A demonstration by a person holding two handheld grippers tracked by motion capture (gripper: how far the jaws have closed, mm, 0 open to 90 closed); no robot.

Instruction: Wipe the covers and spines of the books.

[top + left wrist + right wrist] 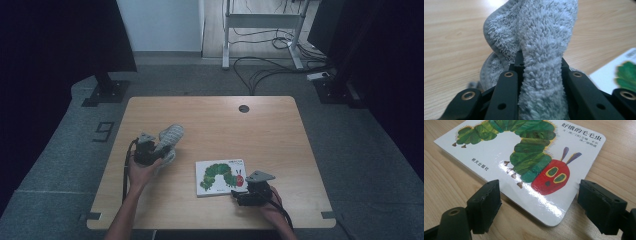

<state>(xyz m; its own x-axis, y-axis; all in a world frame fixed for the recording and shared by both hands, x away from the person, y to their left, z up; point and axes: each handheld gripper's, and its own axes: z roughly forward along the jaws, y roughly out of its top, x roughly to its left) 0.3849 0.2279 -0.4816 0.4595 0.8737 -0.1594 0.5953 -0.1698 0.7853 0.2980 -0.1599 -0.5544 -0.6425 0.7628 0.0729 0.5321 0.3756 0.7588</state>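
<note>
While your left gripper (159,149) clamps the grey microfibre cloth (170,137), its jaws pinch tight on the fluffy fabric, and the cloth stands bunched above the wooden table (280,130) at about nine o'clock from the caterpillar board book (221,176). Your right gripper (239,194) waits at the book's five o'clock corner, jaws spread wide to either side of that corner, gripping nothing. So the pickup looks done. What's left, by my read, is carrying the cloth over and wiping the glossy cover, perhaps while steadying the book.
</note>
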